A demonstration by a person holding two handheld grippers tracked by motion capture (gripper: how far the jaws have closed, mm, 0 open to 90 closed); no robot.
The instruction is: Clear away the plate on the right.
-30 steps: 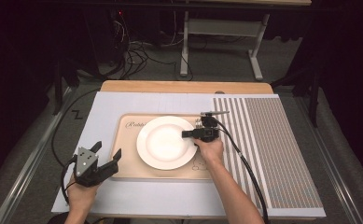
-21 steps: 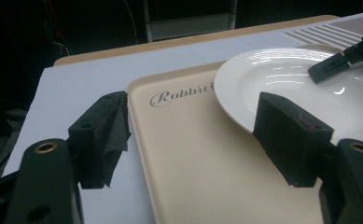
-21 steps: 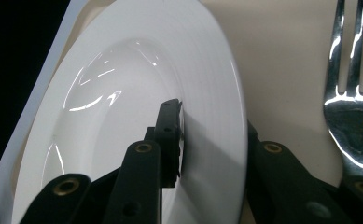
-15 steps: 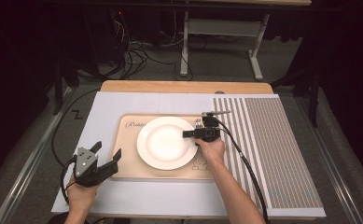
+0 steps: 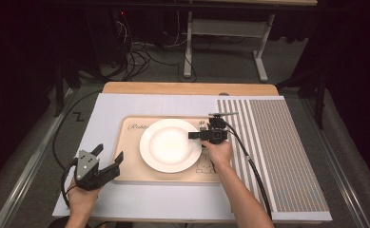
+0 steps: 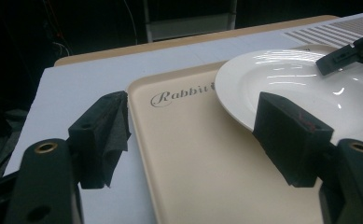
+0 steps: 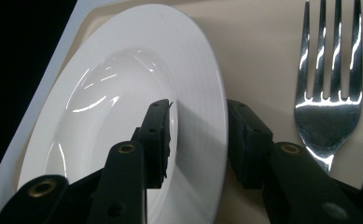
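White plate (image 5: 169,145) — round, glossy, broad rim, on tray (image 5: 130,168).

1. The plate (image 7: 123,93) is glossy white ceramic, smooth, catching highlights.
2. The fork (image 7: 328,93) is polished, mirror-bright metal.
3. The tray (image 6: 207,177) looks like matt beige plastic.
4. The table edge (image 5: 187,88) is bare wood.
5. The gripper pads (image 6: 289,135) are matt black.

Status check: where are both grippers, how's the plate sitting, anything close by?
Right gripper straddles plate rim, jaws just opening, pads off. Left gripper open at tray corner, empty. Fork right beside plate.
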